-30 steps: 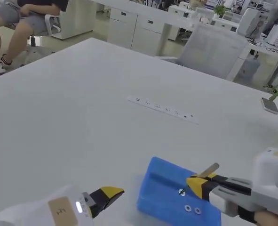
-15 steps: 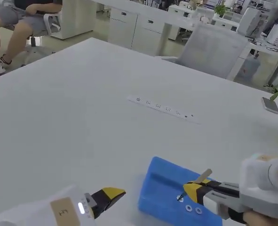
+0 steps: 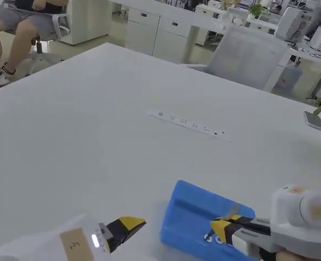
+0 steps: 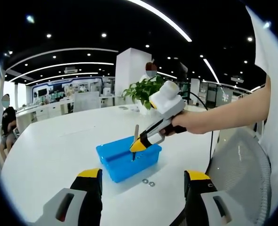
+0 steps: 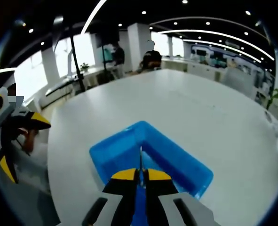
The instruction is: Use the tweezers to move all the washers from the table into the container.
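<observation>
Washers [image 4: 148, 181]: likely light, flat, slippery — pinch across the rim. Right gripper [image 5: 139, 175] clamps tweezers [image 5: 140, 162]; left gripper [image 4: 143, 175] spread.

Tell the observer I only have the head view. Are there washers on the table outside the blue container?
Observer: Yes. The left gripper view shows two washers lying on the table, just outside the blue container, on the side that faces the left gripper.
Operator: Is the left gripper holding anything?
Observer: No. In its own view the left gripper has its jaws wide apart and grips nothing.
Operator: And the tweezers?
Observer: In the right gripper view the right gripper is shut on the tweezers, and their thin tip points over the inside of the container. I cannot tell whether the tip holds a washer.
</observation>
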The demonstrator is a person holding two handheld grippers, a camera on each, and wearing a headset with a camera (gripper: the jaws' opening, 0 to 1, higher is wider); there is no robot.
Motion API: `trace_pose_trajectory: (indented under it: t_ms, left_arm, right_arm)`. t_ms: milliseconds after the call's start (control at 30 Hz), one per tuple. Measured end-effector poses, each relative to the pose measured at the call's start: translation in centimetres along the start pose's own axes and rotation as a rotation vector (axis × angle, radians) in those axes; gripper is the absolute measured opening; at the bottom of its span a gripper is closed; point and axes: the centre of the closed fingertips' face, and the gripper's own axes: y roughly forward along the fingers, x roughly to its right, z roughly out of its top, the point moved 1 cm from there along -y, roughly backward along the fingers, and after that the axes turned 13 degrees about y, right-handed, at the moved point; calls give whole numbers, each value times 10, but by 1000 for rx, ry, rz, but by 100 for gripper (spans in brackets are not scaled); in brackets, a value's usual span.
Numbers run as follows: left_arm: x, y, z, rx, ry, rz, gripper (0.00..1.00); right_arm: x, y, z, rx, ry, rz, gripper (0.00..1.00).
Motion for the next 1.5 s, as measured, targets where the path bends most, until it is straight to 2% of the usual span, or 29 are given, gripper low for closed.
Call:
trace_pose_trajectory:
  t_ms: [1167, 1500]
  left_arm:
    - [3, 1, -2, -14, 10, -14, 71]
    - [3, 0, -2, -17, 11, -10, 71]
  right_arm:
    - [-1, -1, 0, 6, -2, -5, 3]
    - [-10, -11, 20, 59, -5, 4, 4]
